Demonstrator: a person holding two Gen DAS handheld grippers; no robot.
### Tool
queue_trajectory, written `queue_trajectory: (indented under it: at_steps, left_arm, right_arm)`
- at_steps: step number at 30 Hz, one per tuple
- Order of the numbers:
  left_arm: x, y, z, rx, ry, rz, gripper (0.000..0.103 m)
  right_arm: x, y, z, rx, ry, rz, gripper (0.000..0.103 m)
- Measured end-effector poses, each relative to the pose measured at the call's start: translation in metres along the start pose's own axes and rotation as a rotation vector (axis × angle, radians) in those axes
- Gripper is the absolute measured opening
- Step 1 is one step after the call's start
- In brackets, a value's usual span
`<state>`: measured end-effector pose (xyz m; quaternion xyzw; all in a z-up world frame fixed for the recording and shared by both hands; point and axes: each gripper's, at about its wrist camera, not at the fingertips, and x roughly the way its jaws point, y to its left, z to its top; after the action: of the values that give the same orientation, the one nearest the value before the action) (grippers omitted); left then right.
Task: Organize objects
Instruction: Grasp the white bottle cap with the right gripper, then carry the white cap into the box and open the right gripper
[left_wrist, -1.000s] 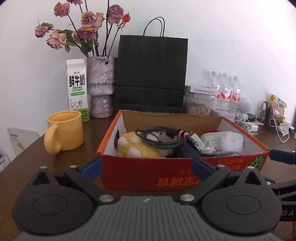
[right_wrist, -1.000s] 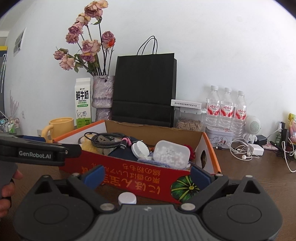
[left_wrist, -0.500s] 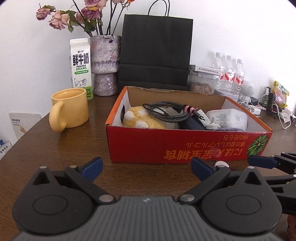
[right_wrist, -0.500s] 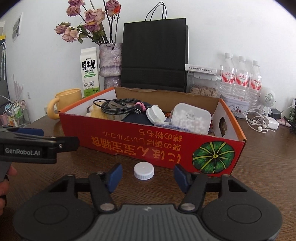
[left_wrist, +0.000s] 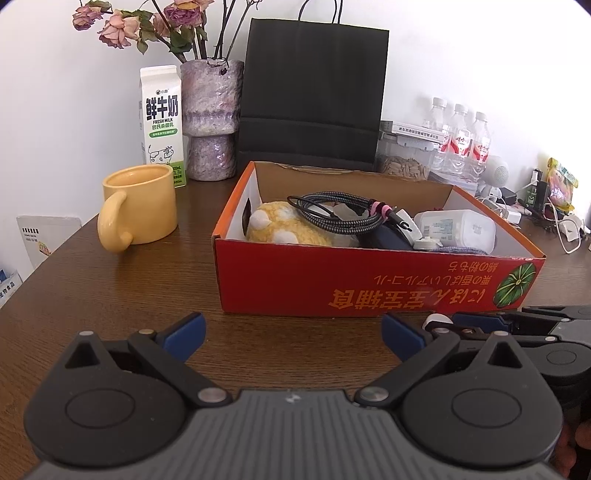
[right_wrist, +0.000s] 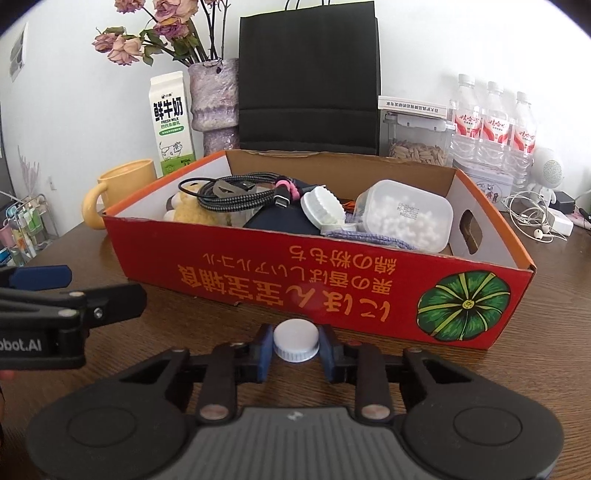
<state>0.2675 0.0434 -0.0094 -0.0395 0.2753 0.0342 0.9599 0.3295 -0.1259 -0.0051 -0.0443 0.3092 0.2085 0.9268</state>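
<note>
A red cardboard box (left_wrist: 369, 284) (right_wrist: 332, 288) stands on the brown table, holding a yellow plush (left_wrist: 280, 227), a coiled braided cable (left_wrist: 336, 216) (right_wrist: 236, 197), a clear plastic tub (right_wrist: 406, 216) and a white lid (right_wrist: 321, 206). A small white bottle cap (right_wrist: 296, 340) lies on the table in front of the box. My right gripper (right_wrist: 295, 350) is shut on the cap, its blue pads on either side. My left gripper (left_wrist: 291, 332) is open and empty, in front of the box's left half. The right gripper shows in the left wrist view (left_wrist: 480, 321).
A yellow mug (left_wrist: 136, 206) stands left of the box. Behind are a milk carton (left_wrist: 160, 122), a vase of dried roses (left_wrist: 212, 118), a black paper bag (left_wrist: 314, 96), water bottles (right_wrist: 491, 125), a seed jar (right_wrist: 417, 140) and cables (right_wrist: 532, 218).
Both grippers have dropped lower and nearer the table. My right gripper has moved forward and closed its jaws around the white cap. My left gripper stays open.
</note>
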Motion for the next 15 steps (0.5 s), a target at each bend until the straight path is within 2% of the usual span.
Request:
queue_trajectory:
  at_steps: [3,10,15]
  left_arm:
    - [0.000,0.000,0.000,-0.002,-0.001,0.002,0.103]
    - [0.000,0.003,0.001,-0.011,0.002,0.002,0.103]
    - [0.000,0.003,0.000,-0.012,0.002,0.002,0.103]
  right_arm:
    - [-0.007,0.000,0.000,0.002,-0.036,0.012,0.026]
    - [-0.043,-0.010,0.003,0.035,-0.194,0.038,0.026]
    - [-0.062,-0.019,0.005,0.053,-0.278,0.017,0.026]
